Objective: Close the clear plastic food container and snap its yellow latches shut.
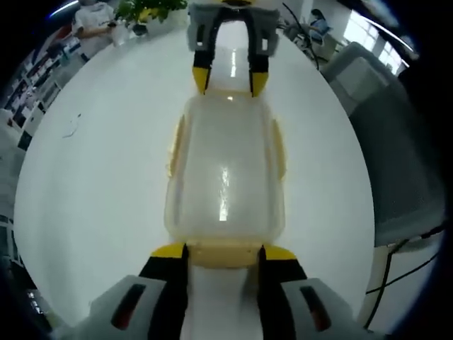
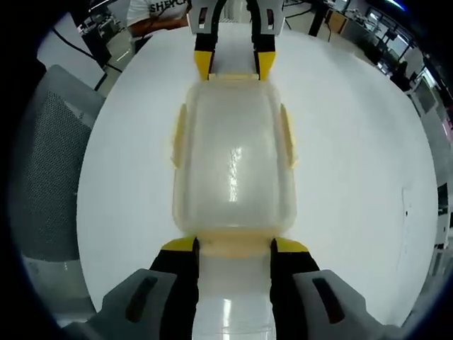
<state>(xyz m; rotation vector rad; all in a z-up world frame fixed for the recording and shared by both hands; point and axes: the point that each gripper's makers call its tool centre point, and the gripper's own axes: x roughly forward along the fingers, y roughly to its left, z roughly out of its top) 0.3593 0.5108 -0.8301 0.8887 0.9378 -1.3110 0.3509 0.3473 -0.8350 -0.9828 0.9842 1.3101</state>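
The clear plastic container (image 1: 225,170) (image 2: 233,163) lies lengthwise on the white table (image 1: 106,177) (image 2: 354,142) with its lid on top. Thin yellow latches (image 1: 280,145) (image 2: 287,134) run along both long sides; I cannot tell whether they are snapped. My left gripper (image 1: 224,251) (image 2: 235,64) is open at one short end, its yellow-tipped jaws either side of that end's yellow latch (image 1: 223,255). Facing it from the opposite end, my right gripper (image 2: 234,246) (image 1: 230,78) is also open, straddling the latch there (image 2: 233,246).
A grey mesh chair (image 1: 396,156) (image 2: 49,156) stands close to the table edge, with cables (image 1: 400,273) below it. A person (image 1: 92,21) and a green plant (image 1: 145,8) are at the far side. Another person in a white shirt (image 2: 159,10) is beyond the table.
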